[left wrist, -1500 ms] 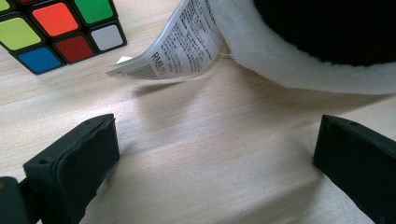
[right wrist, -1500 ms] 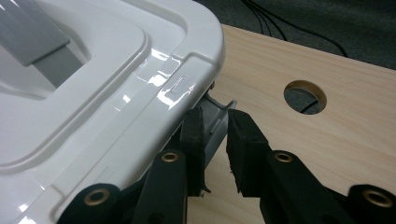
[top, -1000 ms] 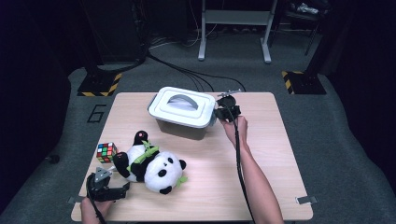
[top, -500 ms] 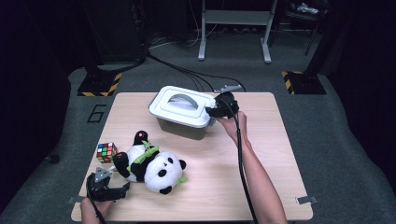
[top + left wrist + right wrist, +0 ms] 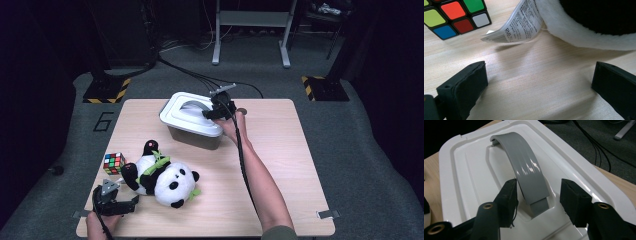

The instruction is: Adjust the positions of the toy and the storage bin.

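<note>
Two jaws of our right gripper (image 5: 537, 195) straddle the grey handle (image 5: 527, 176) of the white lid (image 5: 192, 112) on the bin, having just parted, unclenched, presumably for lifting; our left gripper (image 5: 541, 85) rests released beside the panda (image 5: 162, 175).

Bright table (image 5: 280, 150), dark surroundings; glare on the grey handle (image 5: 529, 170)

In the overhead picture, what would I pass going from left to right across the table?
Left gripper and colourful puzzle cube → plush panda → white-lidded box → right gripper, jaws open either side of the lid's grey handle.
</note>
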A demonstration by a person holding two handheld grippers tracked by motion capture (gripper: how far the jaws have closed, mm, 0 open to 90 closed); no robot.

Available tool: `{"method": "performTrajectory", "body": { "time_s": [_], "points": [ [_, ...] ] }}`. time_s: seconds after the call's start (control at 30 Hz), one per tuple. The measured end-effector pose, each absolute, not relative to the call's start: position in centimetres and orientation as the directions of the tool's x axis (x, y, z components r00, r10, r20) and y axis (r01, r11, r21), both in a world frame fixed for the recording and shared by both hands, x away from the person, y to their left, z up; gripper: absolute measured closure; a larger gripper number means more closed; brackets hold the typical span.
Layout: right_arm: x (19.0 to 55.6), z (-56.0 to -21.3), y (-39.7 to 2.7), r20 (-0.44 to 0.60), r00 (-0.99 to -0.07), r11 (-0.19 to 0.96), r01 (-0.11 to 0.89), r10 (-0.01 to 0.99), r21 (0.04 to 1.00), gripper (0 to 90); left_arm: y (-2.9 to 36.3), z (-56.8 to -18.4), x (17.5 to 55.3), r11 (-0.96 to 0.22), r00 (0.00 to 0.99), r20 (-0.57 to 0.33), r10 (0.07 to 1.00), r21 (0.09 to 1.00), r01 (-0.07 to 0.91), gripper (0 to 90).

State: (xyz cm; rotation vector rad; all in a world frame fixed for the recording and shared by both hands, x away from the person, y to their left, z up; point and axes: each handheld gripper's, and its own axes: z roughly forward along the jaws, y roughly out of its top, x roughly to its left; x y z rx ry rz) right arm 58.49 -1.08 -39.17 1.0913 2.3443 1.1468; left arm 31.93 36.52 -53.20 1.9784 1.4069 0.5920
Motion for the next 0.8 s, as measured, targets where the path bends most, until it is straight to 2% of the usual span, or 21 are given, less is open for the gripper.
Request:
{"method": "performTrajectory", "body": {
  "time_s": [0.13,0.17,0.47,0.8],
  "points": [
    [58.6,-39.1,-0.8,0.052,-0.68,0.405,0.494,0.731,0.769,61.6,36.5,-53.2,31.9,-0.231,0.329,0.002,0.944,0.714,0.66,0.0],
    [58.6,-39.2,-0.6,0.039,-0.68,0.418,0.494,0.732,0.762,62.5,36.5,-53.2,31.9,-0.23,0.328,0.001,0.945,0.715,0.661,0.0],
    [57.5,-39.1,-0.4,-0.046,-0.701,0.485,0.442,0.711,0.755,66.2,36.4,-53.2,31.9,-0.219,0.321,-0.005,0.947,0.72,0.658,0.0],
    [55.8,-39.0,-0.8,-0.059,-0.711,0.506,0.437,0.701,0.744,67.4,36.5,-53.2,31.9,-0.219,0.323,-0.009,0.946,0.717,0.662,0.0]
  ]
}}
